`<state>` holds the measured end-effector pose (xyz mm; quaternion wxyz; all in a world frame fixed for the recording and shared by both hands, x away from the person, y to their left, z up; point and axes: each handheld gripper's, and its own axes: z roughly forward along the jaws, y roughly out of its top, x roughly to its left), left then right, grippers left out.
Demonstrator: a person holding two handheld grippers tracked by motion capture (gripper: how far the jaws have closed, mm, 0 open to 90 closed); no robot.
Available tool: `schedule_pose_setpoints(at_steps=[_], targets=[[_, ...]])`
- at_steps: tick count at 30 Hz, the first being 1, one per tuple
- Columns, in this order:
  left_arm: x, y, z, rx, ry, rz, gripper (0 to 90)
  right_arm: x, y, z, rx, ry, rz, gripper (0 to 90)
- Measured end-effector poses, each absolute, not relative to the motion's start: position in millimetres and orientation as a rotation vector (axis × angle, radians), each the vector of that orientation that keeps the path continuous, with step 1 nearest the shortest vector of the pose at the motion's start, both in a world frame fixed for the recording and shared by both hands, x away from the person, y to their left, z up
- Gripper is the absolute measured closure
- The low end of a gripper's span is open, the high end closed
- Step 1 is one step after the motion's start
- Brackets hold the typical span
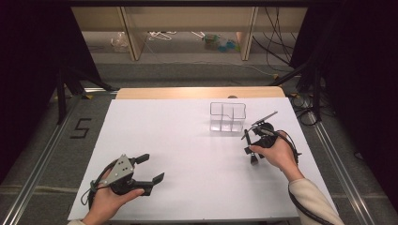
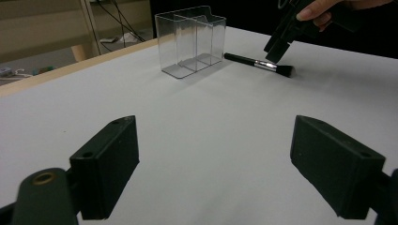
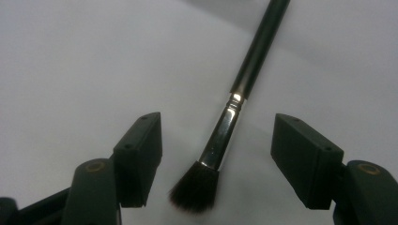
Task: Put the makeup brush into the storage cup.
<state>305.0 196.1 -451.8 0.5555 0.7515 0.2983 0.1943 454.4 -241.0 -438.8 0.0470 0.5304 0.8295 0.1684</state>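
Right tongs (image 3: 216, 154) parted astride makeup brush (image 3: 225, 126), untouched; left tongs (image 2: 216, 164) open, empty. Risk: slim metal ferrule rolling free under off-centre pinch.

One makeup brush (image 2: 259, 63), one clear organizer (image 2: 191, 40), two claws.

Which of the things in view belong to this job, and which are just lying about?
In the job:
- makeup brush, lying on the table between the open right gripper jaws
- clear compartment organizer, empty, beside the brush

Lying about:
- left gripper, open, idle
- clutter on the floor beyond the table
- floor mark "5"
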Motion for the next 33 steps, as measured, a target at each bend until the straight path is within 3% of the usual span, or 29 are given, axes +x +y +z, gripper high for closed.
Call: schedule_pose_setpoints(at_steps=[18, 28, 33], targets=[[305.3, 195.7, -452.1, 1.783, 0.695, 0.460, 15.7, 476.8, -231.9, -453.2, 1.616, 2.601, 0.350, 52.2], [304.8, 194.6, -452.6, 1.780, 0.700, 0.452, 15.6, 476.6, -223.1, -451.5, 1.645, 2.575, 0.214, 72.2], [305.3, 194.3, -453.0, 1.784, 0.686, 0.452, 15.6, 479.6, -223.7, -449.8, 1.720, 2.564, 0.173, 74.7]])
